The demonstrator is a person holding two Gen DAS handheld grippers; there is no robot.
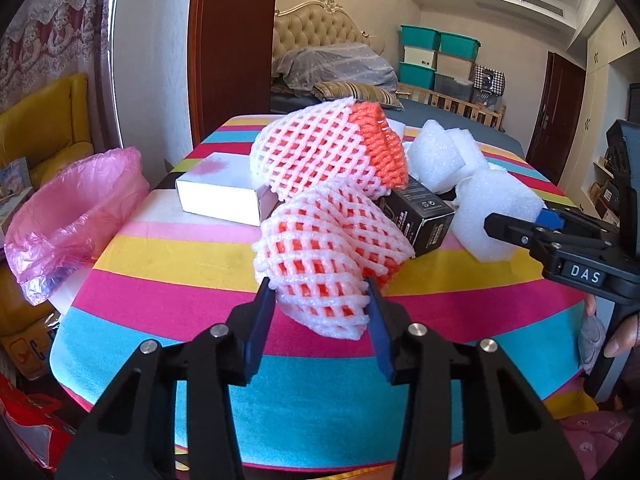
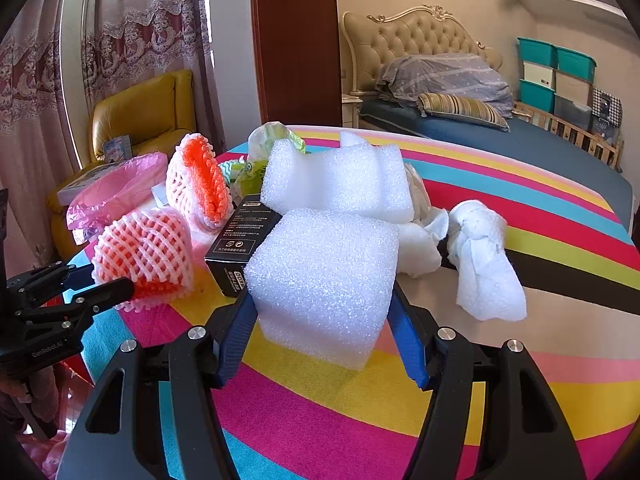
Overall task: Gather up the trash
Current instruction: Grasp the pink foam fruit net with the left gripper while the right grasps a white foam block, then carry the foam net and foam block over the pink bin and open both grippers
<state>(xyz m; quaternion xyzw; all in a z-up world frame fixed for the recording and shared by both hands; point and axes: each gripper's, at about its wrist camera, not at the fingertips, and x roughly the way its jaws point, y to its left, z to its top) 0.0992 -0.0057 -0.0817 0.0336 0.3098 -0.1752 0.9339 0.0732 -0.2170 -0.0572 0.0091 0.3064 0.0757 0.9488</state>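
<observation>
Now | foam nets (image 1: 328, 256): 2 | foam blocks (image 2: 324, 276): 2 | boxes (image 1: 224, 188): 2

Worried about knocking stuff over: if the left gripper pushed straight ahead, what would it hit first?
The left gripper is already closed on the near foam net, so it would push that into the black box just behind, though depth is hard to judge.

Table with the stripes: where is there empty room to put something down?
The striped table is bare along its near edge, in front of both grippers, and on its right side past the crumpled white tissue. The middle is crowded: net sleeves, black box, foam blocks.
</observation>
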